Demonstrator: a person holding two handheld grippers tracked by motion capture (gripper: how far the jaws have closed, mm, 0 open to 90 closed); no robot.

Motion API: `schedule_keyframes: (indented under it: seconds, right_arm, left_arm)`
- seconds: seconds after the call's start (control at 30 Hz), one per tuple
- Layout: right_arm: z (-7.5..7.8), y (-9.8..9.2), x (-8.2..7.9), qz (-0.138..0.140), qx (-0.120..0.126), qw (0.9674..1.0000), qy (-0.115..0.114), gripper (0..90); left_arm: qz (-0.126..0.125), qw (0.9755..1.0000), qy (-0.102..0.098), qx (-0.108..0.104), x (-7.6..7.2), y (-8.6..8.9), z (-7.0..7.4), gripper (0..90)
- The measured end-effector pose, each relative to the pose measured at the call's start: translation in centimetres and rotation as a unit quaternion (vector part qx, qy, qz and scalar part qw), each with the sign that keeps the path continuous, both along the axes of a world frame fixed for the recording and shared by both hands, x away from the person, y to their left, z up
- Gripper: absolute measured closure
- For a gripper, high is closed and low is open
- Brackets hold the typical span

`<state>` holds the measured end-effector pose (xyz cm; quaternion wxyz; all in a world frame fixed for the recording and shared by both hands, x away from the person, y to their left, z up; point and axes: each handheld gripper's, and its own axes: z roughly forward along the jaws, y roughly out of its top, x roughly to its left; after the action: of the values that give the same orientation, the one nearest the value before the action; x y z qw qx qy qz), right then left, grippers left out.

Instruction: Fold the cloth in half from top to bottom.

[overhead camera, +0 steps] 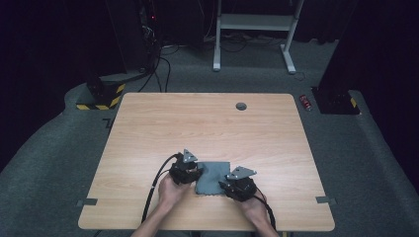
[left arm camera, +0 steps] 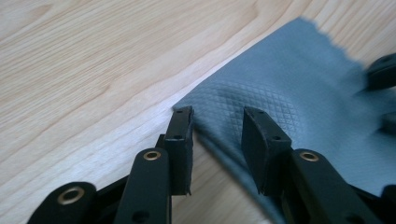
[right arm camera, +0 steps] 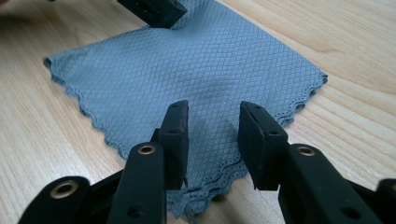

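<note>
A grey cloth [overhead camera: 213, 177] was seen lying flat on the worktop [overhead camera: 207, 123], low in the high view's frame and a little right of centre, between the two grippers. The left gripper [overhead camera: 191, 174] was set at the cloth's left edge, the right gripper [overhead camera: 232, 189] at its lower right corner, each about equally near. In the left gripper view the jaws were spread, with a corner of the cloth [left arm camera: 280, 93] lying between them and unpinched. In the right gripper view the jaws were likewise spread above the scalloped near edge of the cloth [right arm camera: 196, 70], which stretched away toward the top of that frame. Nothing was pinched by either pair.
</note>
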<state>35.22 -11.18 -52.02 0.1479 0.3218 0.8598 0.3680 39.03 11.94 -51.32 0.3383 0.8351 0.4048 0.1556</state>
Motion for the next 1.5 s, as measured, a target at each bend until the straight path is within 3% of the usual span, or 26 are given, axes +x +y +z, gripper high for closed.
schedule_keyframes:
  seconds: [0.03, 0.1, 0.27, 0.43, 0.5, 0.63, 0.7, 0.8, 0.9, 1.07, 1.23, 1.33, 1.4, 1.5]
  right_arm:
    - [0.0, 0.0, 0.0, 0.003, -0.005, 1.0, -0.003, 62.9]
    - [0.0, 0.0, 0.0, 0.006, -0.009, 0.9999, -0.005, 62.5]
    - [0.1, 0.1, -0.1, 0.007, -0.015, 0.9998, -0.008, 61.4]
    - [0.1, 0.1, 0.0, 0.002, -0.012, 0.9999, -0.004, 61.0]
    - [0.1, 0.1, 0.0, 0.003, -0.014, 0.9999, -0.003, 61.0]
    - [0.1, 0.0, 0.1, 0.006, -0.013, 0.9999, -0.002, 60.9]
    - [0.2, 0.0, 0.1, 0.006, -0.013, 0.9999, 0.0, 60.9]
    - [0.2, -0.1, 0.2, 0.007, -0.015, 0.9999, 0.001, 62.9]
    - [0.6, -0.4, 0.2, 0.001, -0.01, 0.9999, -0.008, 69.4]
    - [1.5, -0.7, 2.4, -0.029, 0.013, 0.9995, -0.007, 76.4]
    - [1.1, 0.0, 4.9, -0.04, 0.021, 0.9989, 0.012, 79.3]
    - [0.3, 0.3, 6.3, -0.049, 0.004, 0.9984, 0.027, 80.9]
    - [0.5, 0.1, 6.7, -0.059, -0.001, 0.998, 0.023, 79.9]
    - [0.7, -0.2, 6.8, -0.069, -0.011, 0.9974, 0.014, 73.5]
  left_arm:
    - [0.001, 1.0, 0.0, 0.001, 0.0, 0.1, 0.0, 62.5]
    - [0.009, 0.9995, -0.017, 0.025, 0.2, 0.4, 0.1, 59.7]
    - [0.014, 0.999, -0.015, 0.039, 0.7, 0.7, 0.5, 57.6]
    - [-0.005, 0.9997, -0.012, -0.023, -0.6, 0.7, 1.4, 51.9]
    - [-0.02, 0.9997, -0.01, -0.013, -1.2, 0.4, 1.3, 50.4]
    - [-0.022, 0.9995, -0.002, 0.023, -1.6, 0.8, 0.2, 49.1]
    - [-0.013, 0.9998, -0.002, 0.012, -1.7, 1.5, 0.1, 48.1]
    - [-0.01, 0.9998, -0.01, 0.016, -1.9, 2.0, 0.4, 48.0]
    - [-0.011, 0.9997, -0.01, -0.017, -1.8, 2.4, 0.9, 47.5]
    - [-0.005, 0.9992, -0.022, -0.032, -0.7, 1.0, 1.2, 46.8]
    - [-0.004, 0.9996, -0.014, -0.024, 1.0, -0.6, 0.6, 47.8]
    - [0.01, 0.9998, -0.011, -0.012, 1.7, -0.6, -0.1, 48.9]
    - [0.02, 0.9996, -0.002, -0.017, 2.1, 0.0, -0.4, 47.5]
    - [0.03, 0.9995, -0.009, -0.005, 2.2, 0.3, -0.2, 47.8]
